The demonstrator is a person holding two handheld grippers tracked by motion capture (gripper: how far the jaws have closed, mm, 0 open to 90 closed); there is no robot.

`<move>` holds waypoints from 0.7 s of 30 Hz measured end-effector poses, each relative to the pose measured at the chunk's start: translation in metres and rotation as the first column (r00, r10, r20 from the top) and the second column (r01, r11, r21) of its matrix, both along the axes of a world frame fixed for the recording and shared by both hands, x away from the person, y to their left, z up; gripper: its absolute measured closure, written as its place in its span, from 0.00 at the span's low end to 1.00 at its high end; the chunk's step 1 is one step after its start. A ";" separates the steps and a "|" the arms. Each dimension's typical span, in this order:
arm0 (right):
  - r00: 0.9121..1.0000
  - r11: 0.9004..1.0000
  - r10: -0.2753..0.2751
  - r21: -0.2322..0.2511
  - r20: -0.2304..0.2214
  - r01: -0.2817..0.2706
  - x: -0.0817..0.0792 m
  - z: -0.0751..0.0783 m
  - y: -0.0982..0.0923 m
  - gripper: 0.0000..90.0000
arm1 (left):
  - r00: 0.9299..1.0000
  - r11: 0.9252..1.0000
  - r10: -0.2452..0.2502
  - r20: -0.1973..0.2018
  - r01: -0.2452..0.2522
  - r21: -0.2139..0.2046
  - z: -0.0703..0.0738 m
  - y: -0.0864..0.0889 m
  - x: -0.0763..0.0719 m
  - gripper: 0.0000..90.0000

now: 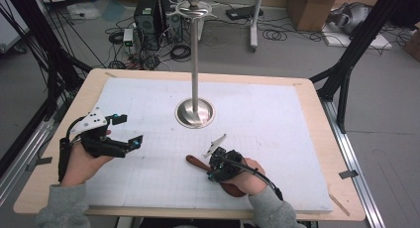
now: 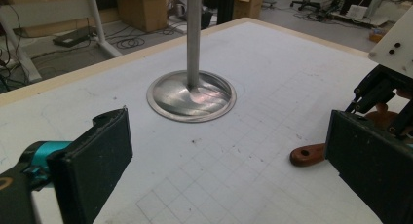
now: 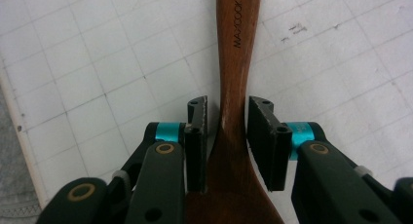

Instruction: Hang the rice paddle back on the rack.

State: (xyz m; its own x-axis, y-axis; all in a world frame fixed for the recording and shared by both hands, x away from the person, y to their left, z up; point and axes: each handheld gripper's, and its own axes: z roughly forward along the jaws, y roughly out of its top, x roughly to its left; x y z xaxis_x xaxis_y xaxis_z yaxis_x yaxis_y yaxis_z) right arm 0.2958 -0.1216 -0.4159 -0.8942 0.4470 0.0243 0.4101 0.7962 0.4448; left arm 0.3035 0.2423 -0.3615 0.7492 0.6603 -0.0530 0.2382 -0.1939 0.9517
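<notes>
A brown wooden spoon lies on the white gridded mat, handle toward the middle, bowl under the person's right hand. In the right gripper view its handle runs straight up between the jaws of my right gripper. The pads flank the neck of the spoon with a thin gap on each side, so this gripper is open. In the high view my right gripper points down at the spoon. My left gripper hovers at the left of the mat, wide open and holding nothing. Past its jaws the spoon's handle end shows.
A metal stand with a round base and a tall pole rises from the mat's centre, also ahead of the left gripper. The white mat covers a wooden table. Cables, boxes and a computer sit on the floor beyond.
</notes>
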 end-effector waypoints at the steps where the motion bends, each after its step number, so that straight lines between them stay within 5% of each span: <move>1: 1.000 1.000 -0.001 -0.002 -0.001 0.001 0.000 0.000 0.000 0.78 | 1.000 1.000 0.001 0.000 -0.001 -0.001 0.000 0.000 0.000 0.05; 21: 1.000 1.000 0.008 -0.002 -0.002 -0.008 0.001 0.001 -0.002 0.82 | 1.000 1.000 -0.001 -0.008 0.001 0.007 -0.002 -0.001 0.001 0.05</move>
State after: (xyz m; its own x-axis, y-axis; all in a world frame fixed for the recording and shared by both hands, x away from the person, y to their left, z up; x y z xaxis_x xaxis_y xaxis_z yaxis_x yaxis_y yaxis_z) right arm 0.2964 -0.1233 -0.4153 -0.8975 0.4403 0.0248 0.4049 0.8003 0.4422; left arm 0.3046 0.2417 -0.3634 0.7494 0.6599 -0.0548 0.2457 -0.2003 0.9484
